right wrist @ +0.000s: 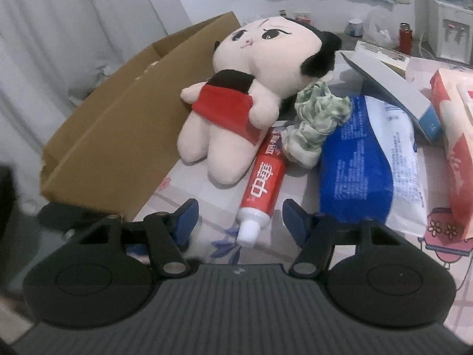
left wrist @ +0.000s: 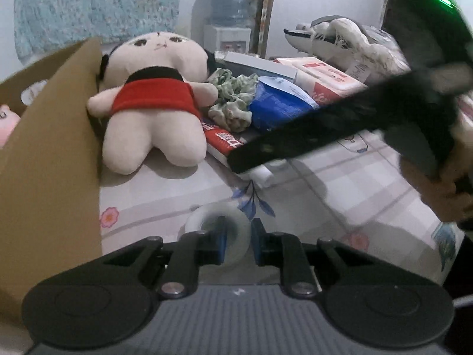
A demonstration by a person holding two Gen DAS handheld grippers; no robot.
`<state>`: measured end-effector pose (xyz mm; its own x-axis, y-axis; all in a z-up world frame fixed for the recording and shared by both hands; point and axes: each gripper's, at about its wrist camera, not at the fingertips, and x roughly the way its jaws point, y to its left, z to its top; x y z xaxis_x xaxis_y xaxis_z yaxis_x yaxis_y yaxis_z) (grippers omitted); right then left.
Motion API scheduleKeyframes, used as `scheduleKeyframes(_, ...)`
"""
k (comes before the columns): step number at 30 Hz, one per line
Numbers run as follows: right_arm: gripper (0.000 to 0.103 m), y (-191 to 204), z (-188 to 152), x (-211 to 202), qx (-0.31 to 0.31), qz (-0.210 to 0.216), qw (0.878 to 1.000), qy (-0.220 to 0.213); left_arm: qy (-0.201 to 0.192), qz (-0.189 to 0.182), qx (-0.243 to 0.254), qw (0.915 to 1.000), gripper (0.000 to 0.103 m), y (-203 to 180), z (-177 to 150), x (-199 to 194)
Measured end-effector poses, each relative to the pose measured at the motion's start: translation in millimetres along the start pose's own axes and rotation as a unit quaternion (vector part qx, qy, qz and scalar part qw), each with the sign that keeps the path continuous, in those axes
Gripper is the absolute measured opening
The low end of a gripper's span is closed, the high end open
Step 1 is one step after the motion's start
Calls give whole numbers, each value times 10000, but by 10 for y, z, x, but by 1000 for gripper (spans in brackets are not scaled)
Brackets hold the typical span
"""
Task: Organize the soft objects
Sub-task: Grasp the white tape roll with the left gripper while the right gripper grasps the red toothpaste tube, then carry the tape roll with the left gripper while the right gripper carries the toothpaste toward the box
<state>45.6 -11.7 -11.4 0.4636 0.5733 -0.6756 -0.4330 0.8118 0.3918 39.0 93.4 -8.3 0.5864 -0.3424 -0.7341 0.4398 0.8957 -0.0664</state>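
Observation:
A plush doll [left wrist: 153,100] with a red top lies face up on the table, against the cardboard box [left wrist: 50,153]; it also shows in the right wrist view [right wrist: 236,100]. A green scrunchie [left wrist: 233,100] [right wrist: 316,118] lies beside the doll. My left gripper [left wrist: 239,248] is shut on a clear tape roll [left wrist: 218,227], low over the table in front of the doll. My right gripper [right wrist: 239,222] is open and empty, with the cap end of a red toothpaste tube [right wrist: 263,183] between its fingers. The right gripper crosses the left wrist view as a dark blur [left wrist: 340,124].
The open cardboard box [right wrist: 118,136] stands left of the doll, with something pink inside [left wrist: 7,124]. A blue-white wipes pack [right wrist: 372,162], a red tissue pack [right wrist: 455,148], a grey box [right wrist: 393,85] and a white plush [left wrist: 354,41] crowd the right and back.

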Motion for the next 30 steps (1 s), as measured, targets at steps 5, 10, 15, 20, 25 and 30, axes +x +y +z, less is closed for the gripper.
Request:
scheduleKeyframes(5,32,105,36,292,-84,-572,9983,65,-134,95,192,9997,18,-54,-68,-60)
scheduleKeyframes(10,29,149,-72,249,-32,-762,9971,-65,-139,31,117,9998,18,-23,-99,-106)
scheduleKeyframes(15,28,122,-359,-117,250,-672,9974,-85,-119,-65,82,9999,15,-30,-164,-242)
scheduleKeyframes(20,27,118,-722,-602,670,-222,9973,-187,-87,-292,-102,9995,15,-47,-238,-511)
scheduleKeyframes(25,27,179,-905,-1056,1050,128,9932,-491,-280,-342,-177,9989,15,-27,-259,-878)
scheduleKeyframes(30,26,356,-779,-1272,1052,593,9903,-692,-574,-228,-325,9976,15,125,-230,-1323)
